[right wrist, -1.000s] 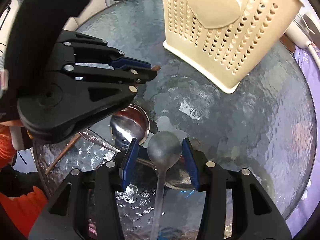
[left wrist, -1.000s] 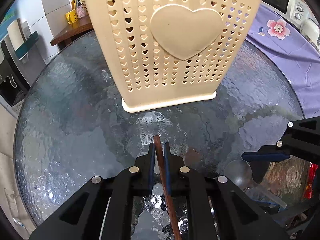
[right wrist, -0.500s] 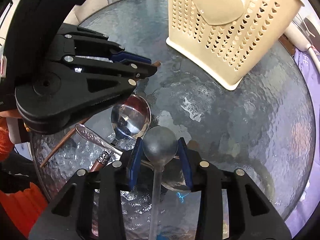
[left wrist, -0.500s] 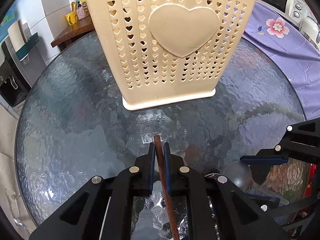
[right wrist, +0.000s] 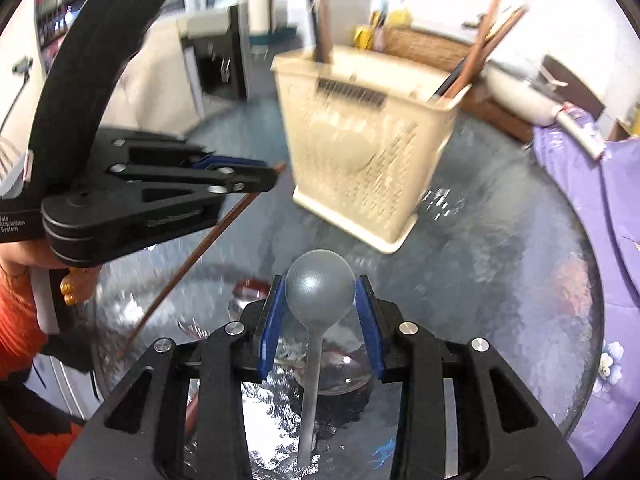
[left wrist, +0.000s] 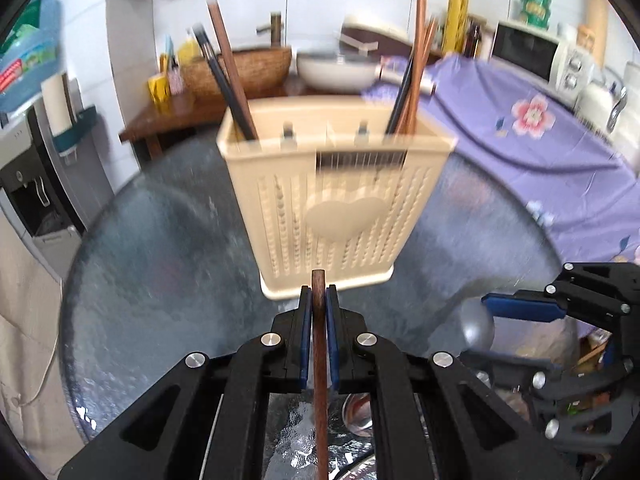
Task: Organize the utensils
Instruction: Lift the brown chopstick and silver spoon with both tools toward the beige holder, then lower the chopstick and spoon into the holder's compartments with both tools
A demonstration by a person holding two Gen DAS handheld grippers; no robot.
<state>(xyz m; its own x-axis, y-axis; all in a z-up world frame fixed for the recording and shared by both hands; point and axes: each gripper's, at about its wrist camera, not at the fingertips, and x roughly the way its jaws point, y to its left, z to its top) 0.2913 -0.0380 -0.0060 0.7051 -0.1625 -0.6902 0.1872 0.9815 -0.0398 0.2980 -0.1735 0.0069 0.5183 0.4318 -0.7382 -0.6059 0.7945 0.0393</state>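
Kitchen background, blurry from motion: round textured glass table (left wrist: pixel 160 280), purple flowered cloth (left wrist: pixel 540 152) at its right. One cream perforated utensil basket (left wrist: pixel 336 200) stands upright on the table, heart relief on its front. Sticks inside it: two in the left compartment, about three or four in the right corner; blur makes that count uncertain.

Two tools in view. Left tool (left wrist: pixel 319 300): pads pressed together on one brown chopstick (left wrist: pixel 319 360), tip poking just past the fingertips, shaft running back under the tool. In the right wrist view the same chopstick (right wrist: pixel 192 260) slants down-left from the left tool (right wrist: pixel 272 174), lifted clear of the table.

Right tool (right wrist: pixel 320 300): jaws partly spread and recently closing, blue pads against both sides of the bowl of one grey spoon (right wrist: pixel 320 288), handle running back between the fingers. The spoon is held above the table, in front of the basket (right wrist: pixel 360 152).

Left on the table under the tools: one shiny metal spoon (left wrist: pixel 358 416), plus at least one more utensil behind the right tool, too blurred to name.
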